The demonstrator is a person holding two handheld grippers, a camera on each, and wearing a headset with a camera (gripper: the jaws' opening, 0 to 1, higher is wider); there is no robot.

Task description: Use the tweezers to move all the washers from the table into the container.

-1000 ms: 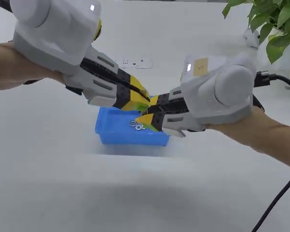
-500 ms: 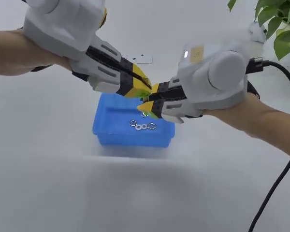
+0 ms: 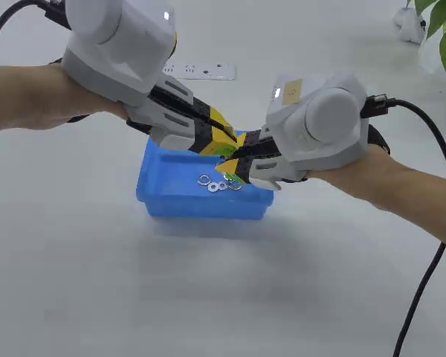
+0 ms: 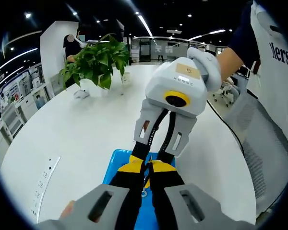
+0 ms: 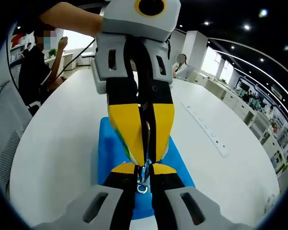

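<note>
Washers lie in a small cluster inside the blue container, which sits on the white desk. Above its far right corner the left gripper and the right gripper meet tip to tip. In the right gripper view the thin metal tweezers run through the slit between both pairs of yellow-tipped fingers, and both pairs are clenched around them. One more washer hangs at the tweezers' end, over the container. A power strip lies on the desk beyond.
</note>
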